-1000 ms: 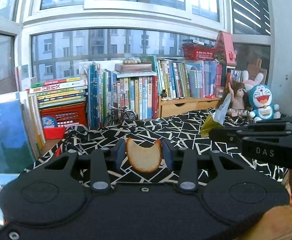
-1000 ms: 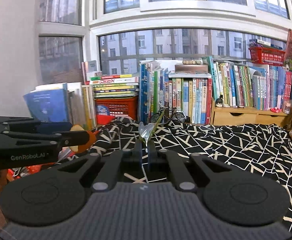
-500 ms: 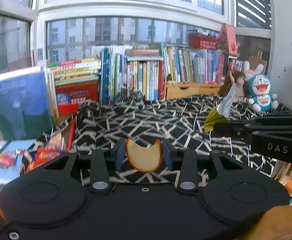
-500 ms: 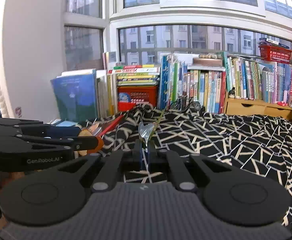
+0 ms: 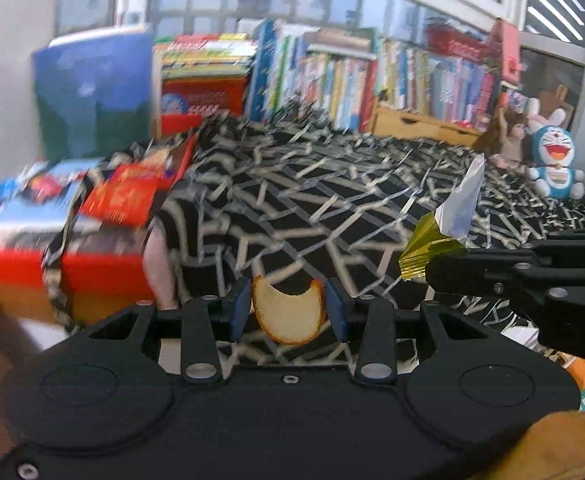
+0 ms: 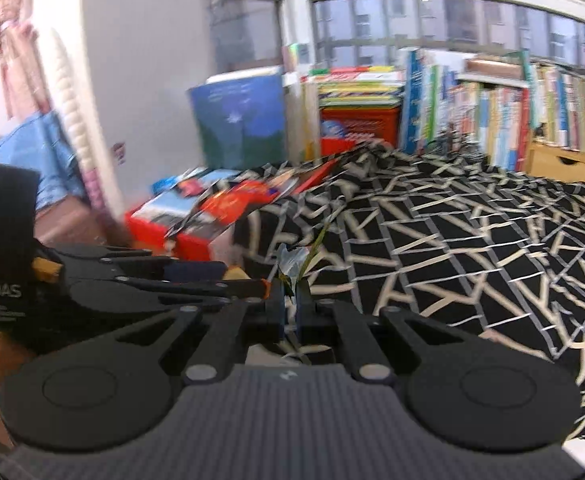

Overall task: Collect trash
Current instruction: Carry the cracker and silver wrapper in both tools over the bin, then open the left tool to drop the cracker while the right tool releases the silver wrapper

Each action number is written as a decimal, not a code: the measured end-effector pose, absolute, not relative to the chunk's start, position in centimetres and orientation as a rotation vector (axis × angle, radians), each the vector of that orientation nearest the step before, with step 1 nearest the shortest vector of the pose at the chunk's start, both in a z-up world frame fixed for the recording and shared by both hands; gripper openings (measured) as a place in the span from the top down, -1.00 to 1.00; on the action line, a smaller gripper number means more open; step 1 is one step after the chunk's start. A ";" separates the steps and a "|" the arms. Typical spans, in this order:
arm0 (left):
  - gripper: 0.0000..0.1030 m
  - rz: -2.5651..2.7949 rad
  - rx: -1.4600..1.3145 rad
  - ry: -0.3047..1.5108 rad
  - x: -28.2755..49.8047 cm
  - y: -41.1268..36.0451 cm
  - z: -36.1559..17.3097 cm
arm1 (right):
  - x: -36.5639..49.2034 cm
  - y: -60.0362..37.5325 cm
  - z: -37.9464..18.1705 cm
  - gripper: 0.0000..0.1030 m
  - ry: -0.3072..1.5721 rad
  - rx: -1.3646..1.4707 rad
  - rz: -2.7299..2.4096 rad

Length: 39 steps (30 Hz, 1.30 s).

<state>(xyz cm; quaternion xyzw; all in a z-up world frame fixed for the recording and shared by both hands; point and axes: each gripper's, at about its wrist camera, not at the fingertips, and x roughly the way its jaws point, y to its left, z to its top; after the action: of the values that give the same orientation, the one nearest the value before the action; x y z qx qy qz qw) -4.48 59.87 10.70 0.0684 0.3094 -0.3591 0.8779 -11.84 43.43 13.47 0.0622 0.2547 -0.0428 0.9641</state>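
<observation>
My left gripper [image 5: 288,310] is shut on a bitten biscuit [image 5: 288,314], a golden crescent clamped between the blue pads. My right gripper [image 6: 290,300] is shut on a crumpled foil wrapper [image 6: 292,260], silver and gold-green, sticking up from the tips. In the left wrist view the right gripper [image 5: 428,270] comes in from the right with the same wrapper [image 5: 448,220] at its tip. In the right wrist view the left gripper [image 6: 266,286] reaches in from the left, close beside my right fingers.
A black-and-white patterned cloth [image 5: 332,200] covers the table. At its left edge a red box [image 5: 52,264] holds magazines. Books [image 5: 332,76] line the window sill, with a wooden drawer unit [image 5: 420,126] and a blue plush toy [image 5: 554,164] at the back right.
Both grippers have swung left and dipped downward together, each keeping its hold. The red box and magazines have come into view; the window has slid up out of view.
</observation>
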 end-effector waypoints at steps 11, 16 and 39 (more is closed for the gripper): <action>0.24 -0.651 0.147 0.803 -4.7 62.9 5.2 | -11.2 45.2 10.9 0.85 0.609 0.117 -0.016; 0.15 -0.617 0.135 0.854 -4.5 63.3 4.0 | -10.7 45.3 10.4 0.85 0.626 0.125 -0.002; -0.52 -0.520 0.151 0.868 -3.6 64.7 4.3 | -8.3 46.0 7.5 0.84 0.755 0.154 0.015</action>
<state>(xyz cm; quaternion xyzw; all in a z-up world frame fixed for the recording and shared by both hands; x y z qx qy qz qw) -3.61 64.66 4.32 0.0722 0.4155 -0.2487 0.8719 -8.34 46.03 7.50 0.0753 0.3683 0.0071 0.9266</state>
